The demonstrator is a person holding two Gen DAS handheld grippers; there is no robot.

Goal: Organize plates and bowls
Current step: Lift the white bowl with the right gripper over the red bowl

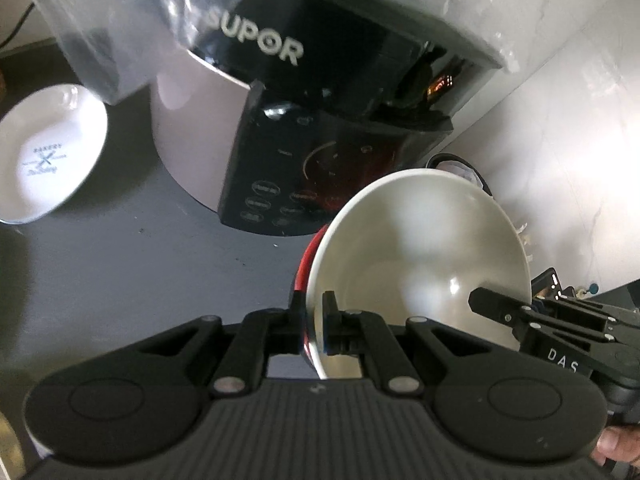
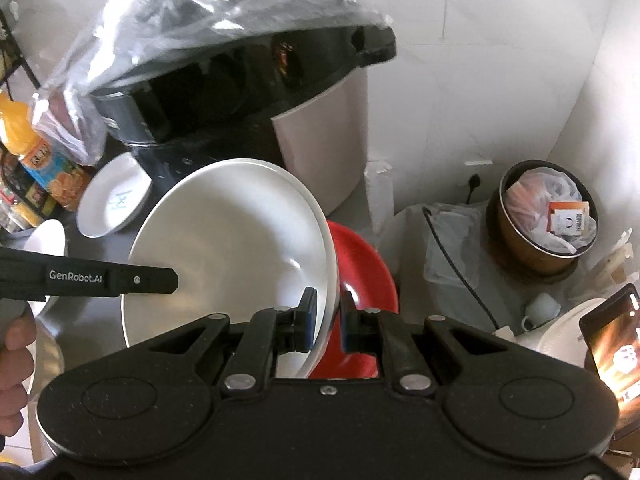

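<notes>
Left gripper clamped on white bowl rim, red bowl just behind. Right gripper pinching same white bowl's opposite rim, tilted near rice cooker.

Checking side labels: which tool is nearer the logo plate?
Left. The left tool holds the white bowl on the logo plate side; the right tool sits at the opposite rim.

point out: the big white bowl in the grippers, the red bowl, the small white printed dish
large white ceramic bowl (image 2: 236, 240), right wrist view, inner wall.
red bowl (image 2: 368, 268), right wrist view, inside surface right of the white rim.
small white printed dish (image 1: 48, 152), left wrist view, printed centre.
</notes>
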